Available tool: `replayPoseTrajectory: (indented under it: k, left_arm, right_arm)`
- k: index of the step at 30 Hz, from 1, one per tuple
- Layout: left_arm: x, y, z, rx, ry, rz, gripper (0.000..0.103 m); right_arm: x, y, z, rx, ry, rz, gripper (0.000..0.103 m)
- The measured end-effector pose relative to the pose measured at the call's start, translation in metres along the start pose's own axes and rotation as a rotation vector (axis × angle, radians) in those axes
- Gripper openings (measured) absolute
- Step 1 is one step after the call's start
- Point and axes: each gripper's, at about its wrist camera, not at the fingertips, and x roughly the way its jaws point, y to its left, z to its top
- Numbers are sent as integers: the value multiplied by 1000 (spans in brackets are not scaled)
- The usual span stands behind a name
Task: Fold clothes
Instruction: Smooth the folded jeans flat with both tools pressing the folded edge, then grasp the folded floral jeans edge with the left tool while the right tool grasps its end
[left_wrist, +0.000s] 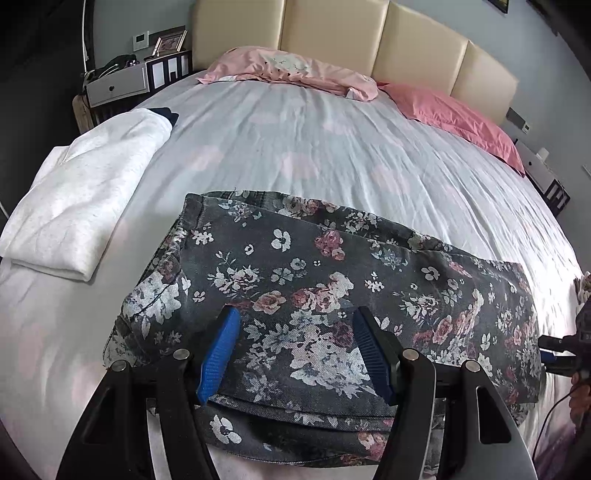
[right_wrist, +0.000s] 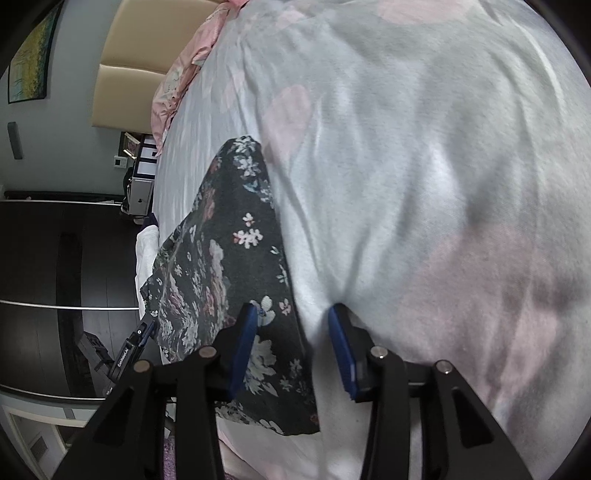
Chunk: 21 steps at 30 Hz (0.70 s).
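- While the left gripper (left_wrist: 295, 321) hovers wide-jawed over the floral garment (left_wrist: 317, 280), it seems ready to pin the fold.
- Right gripper (right_wrist: 291, 314) straddles its edge on the bed (right_wrist: 406, 184), jaws half-narrowed, not yet pinching.

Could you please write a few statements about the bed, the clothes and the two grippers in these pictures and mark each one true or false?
1. The floral garment lies on the bed sheet. True.
2. The white folded garment lies on top of the floral garment. False: it lies apart, beside it on the sheet.
3. The left gripper is clamped shut. False: its fingers stand wide apart over the floral fabric.
4. One edge of the floral garment sits between the fingers of the right gripper. True.
5. Both pillows are blue. False: they are pink.
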Motion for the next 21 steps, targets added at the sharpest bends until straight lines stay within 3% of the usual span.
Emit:
replayPoseTrajectory:
  k: [4,10,15,21]
  left_arm:
    - [1,-2,-1,12,5,-5,65]
    - [5,-11,-3,46,21,5,65]
    - [2,-23,-4,94,14,26,65]
    - [-7,-22,-2,88,2,54,65]
  right_arm:
    - [5,7,1,-10,-3,41,41]
    - [23,27,-4,-119,-24,-37,38]
    - [25,31,-9,-149,-66,-75,16]
    - [9,45,-20,-169,-127,-87,7]
